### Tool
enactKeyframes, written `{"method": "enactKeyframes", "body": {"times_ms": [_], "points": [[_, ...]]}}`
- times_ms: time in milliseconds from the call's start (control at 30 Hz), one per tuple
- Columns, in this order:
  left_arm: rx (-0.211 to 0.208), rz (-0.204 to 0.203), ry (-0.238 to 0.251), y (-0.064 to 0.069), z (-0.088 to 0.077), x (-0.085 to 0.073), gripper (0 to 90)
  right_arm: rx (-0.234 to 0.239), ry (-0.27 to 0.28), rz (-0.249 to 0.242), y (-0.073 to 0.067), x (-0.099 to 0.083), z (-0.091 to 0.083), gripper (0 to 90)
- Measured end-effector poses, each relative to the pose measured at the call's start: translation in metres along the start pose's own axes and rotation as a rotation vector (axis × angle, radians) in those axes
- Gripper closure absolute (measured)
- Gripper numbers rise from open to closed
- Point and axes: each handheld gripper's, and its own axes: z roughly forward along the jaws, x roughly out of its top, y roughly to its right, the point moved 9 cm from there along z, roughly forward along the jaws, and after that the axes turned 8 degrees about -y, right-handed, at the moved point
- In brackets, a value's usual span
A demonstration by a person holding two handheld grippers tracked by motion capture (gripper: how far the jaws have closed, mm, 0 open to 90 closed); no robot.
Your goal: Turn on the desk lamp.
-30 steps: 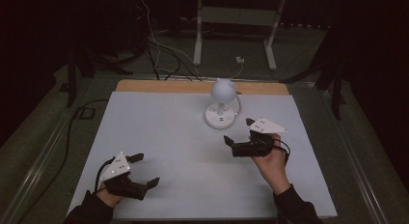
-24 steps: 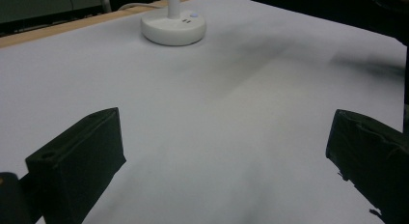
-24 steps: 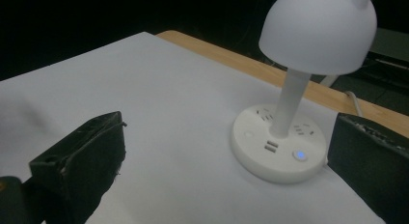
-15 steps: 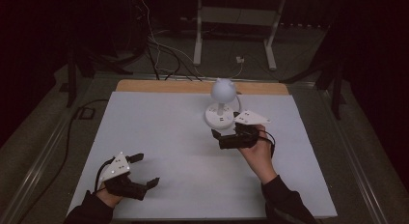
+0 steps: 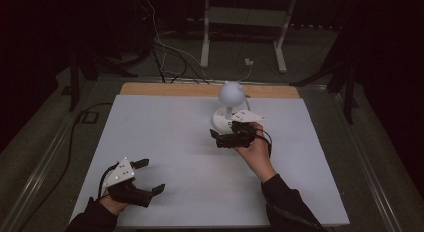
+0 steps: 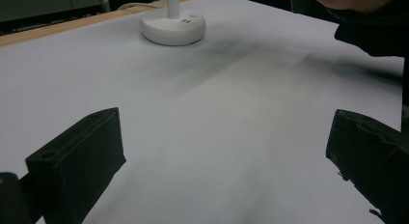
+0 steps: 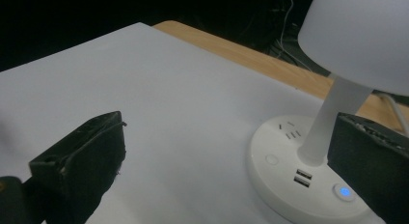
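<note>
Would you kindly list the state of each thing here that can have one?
Lamp: upright, shade unlit.
Lamp base button: glowing blue.
USB ports: nothing plugged in.
Right gripper: open, empty, jaws beside the lamp base.
Left gripper: open, empty, low over the white table.

The right gripper (image 5: 223,137) hovers with jaws spread wide just beside the lamp's (image 5: 230,108) base, forearm stretched toward it. The left gripper (image 5: 148,176) rests well apart from the lamp, jaws wide too.
</note>
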Motion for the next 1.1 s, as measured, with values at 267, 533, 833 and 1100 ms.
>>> {"method": "enactKeyframes", "body": {"times_ms": [267,533,833,1100], "points": [[-0.001,0.0,0.0,0.0,0.0,0.0,0.4,-0.034,-0.024,0.047,0.008,-0.002,0.015,4.4],[-0.001,-0.003,0.001,0.0,0.0,0.0,0.4,-0.073,-0.055,0.101,0.016,-0.006,0.026,24.1],[-0.001,-0.004,-0.001,0.0,0.0,0.0,0.4,-0.144,-0.07,0.11,0.028,-0.01,0.035,54.2],[-0.002,-0.004,-0.002,0.0,0.0,0.0,0.4,-0.169,-0.088,0.118,0.037,-0.015,0.043,66.6]]}}
